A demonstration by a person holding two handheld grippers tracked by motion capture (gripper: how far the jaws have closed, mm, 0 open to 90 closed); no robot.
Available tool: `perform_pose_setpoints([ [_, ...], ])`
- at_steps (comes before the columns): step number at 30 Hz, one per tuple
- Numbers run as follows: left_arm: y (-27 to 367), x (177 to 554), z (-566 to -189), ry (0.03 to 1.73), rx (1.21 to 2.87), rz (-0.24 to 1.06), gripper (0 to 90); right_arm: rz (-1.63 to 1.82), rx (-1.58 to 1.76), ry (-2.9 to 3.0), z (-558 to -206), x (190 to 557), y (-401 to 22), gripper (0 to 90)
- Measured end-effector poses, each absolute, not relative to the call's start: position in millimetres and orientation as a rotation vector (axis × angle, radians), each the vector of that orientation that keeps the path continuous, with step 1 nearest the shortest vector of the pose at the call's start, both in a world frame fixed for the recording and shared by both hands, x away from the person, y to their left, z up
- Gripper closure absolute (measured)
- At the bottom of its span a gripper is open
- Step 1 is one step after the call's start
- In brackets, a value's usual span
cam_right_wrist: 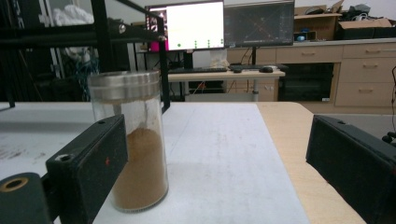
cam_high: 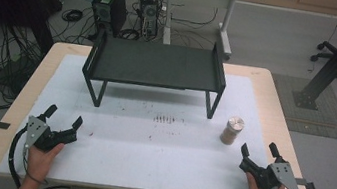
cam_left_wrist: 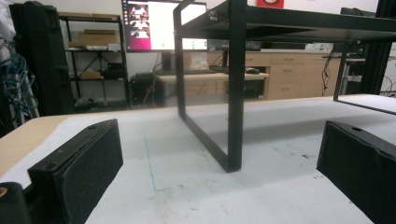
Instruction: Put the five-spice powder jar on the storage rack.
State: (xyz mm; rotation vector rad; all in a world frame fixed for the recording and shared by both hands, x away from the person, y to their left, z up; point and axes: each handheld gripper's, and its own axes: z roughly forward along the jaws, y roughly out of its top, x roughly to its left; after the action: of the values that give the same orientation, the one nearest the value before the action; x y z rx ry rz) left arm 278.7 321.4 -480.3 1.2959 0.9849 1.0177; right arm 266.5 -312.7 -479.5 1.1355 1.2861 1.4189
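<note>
The jar (cam_high: pixel 233 130) stands upright on the white mat (cam_high: pixel 149 142), at about 4 o'clock from the middle of the table (cam_high: pixel 276 105), near the right front leg of the black rack (cam_high: pixel 155 65). It is a clear glass jar with a silver metal lid, and it is filled a little more than half with brown powder. The right gripper (cam_high: pixel 258 149) rests low at the near right corner of the mat, held by the person's right hand (cam_high: pixel 257 188), and its jaws are spread wide apart and grasp nothing. The jar is at about 11 o'clock from this gripper, near it but not touching. In the right gripper view the jar (cam_right_wrist: pixel 130 140) is seen just beyond the left jaw, not between the two jaws. The left gripper (cam_high: pixel 64 116) lies at the near left corner of the mat, at about 8 o'clock from the table middle, in the person's left hand (cam_high: pixel 39 158). Its jaws are also released and wide apart, with nothing between them. In the left gripper view the front left leg of the rack (cam_left_wrist: pixel 233 93) stands ahead between the two jaws, well apart from them. The two grippers are well apart from each other, and the rack stands at 12 o'clock, with its shelf bare.
</note>
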Motion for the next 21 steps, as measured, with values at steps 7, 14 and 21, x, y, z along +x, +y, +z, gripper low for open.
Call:
perform_pose_setpoints([
  [7,321,279,-480,0.985,1.296,1.018,0.5,1.427,1.097,1.294,-469,266,-308,5.6],
  [14,321,279,-480,0.985,1.296,1.018,0.5,1.456,1.062,1.310,-461,270,-298,5.5],
  [21,321,279,-480,0.984,1.295,1.018,0.5,1.474,1.040,1.351,-460,280,-283,5.5],
])
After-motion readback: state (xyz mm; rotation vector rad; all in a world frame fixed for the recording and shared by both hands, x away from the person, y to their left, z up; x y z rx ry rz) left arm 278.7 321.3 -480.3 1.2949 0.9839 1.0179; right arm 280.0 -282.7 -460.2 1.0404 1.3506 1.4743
